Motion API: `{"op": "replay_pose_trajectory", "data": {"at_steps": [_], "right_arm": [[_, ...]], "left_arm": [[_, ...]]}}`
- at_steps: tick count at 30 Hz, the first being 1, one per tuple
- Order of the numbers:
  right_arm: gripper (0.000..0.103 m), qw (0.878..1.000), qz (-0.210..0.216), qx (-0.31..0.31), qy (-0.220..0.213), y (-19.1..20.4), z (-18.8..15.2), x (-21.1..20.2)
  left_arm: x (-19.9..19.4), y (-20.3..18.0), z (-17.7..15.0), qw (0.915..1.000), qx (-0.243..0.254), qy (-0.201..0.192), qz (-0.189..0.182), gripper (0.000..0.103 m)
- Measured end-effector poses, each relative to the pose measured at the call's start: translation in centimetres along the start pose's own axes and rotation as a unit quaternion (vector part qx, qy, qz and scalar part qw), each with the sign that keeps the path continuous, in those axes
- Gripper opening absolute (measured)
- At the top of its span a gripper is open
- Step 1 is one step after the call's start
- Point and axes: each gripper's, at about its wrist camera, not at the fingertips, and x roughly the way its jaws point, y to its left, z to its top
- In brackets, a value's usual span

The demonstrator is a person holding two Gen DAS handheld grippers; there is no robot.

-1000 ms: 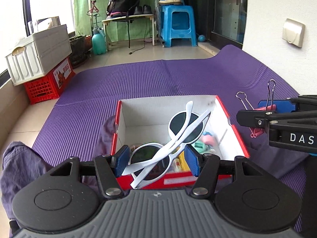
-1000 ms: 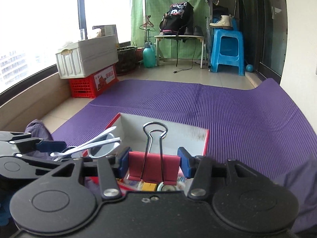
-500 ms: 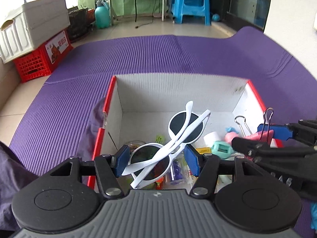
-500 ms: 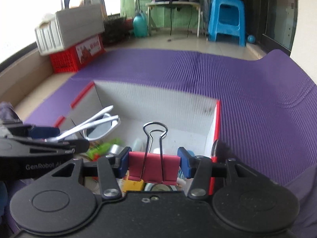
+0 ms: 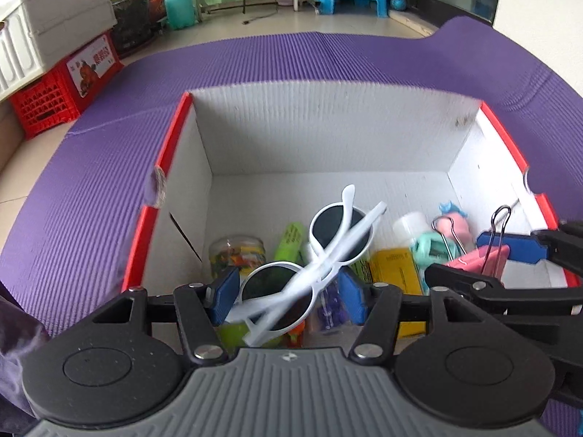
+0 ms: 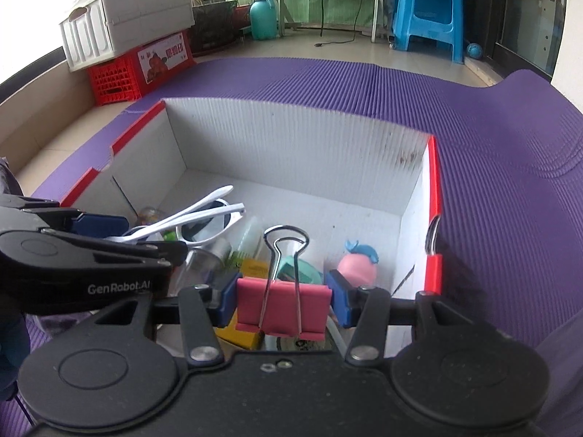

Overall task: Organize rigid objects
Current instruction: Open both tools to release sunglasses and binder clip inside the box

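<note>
While poised over the purple mat and the red-edged white box lying on it, grips white sunglasses between the blue pads of the left gripper, jaws about half apart and closing on the frame, glasses tilted above small items heaped at the box's near end. Just beside, pinches a pink binder clip in the right gripper, jaws narrow, pads against the clip's two sides, wire handles upright, above the same box.

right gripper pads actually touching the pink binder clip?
Touching. In the right wrist view, both blue pads of the right gripper press against the sides of the pink binder clip, with no gap.
</note>
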Motion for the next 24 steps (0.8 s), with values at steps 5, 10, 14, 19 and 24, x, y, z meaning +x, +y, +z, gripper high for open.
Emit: {"op": "replay_pose_trajectory", "data": {"at_steps": [5, 10, 14, 19, 24], "right_arm": [[0.053, 1.000, 0.007, 0.002, -0.005, -0.1, -0.2, -0.2], [0.063, 1.000, 0.017, 0.006, -0.013, -0.2, -0.3, -1.0], [0.063, 1.000, 0.020, 0.012, -0.017, -0.4, -0.4, -2.1], [0.064, 0.999, 0.027, 0.010, -0.029, 0.0, -0.2, -4.5], [0.068, 0.999, 0.031, 0.005, -0.042, 0.4, -0.1, -7.2]], "left_arm": [[0.3, 0.3, -0.4, 0.9999, -0.007, 0.008, 0.004, 0.057], [-0.2, 0.7, -0.8, 0.9998, -0.018, 0.010, -0.002, 0.058], [-1.5, 0.8, -0.9, 0.9997, -0.021, 0.005, -0.008, 0.058], [-4.2, 0.9, -1.0, 0.9996, -0.026, -0.011, -0.009, 0.059], [-7.3, 1.0, -1.0, 0.9990, -0.031, -0.028, -0.013, 0.059]]}}
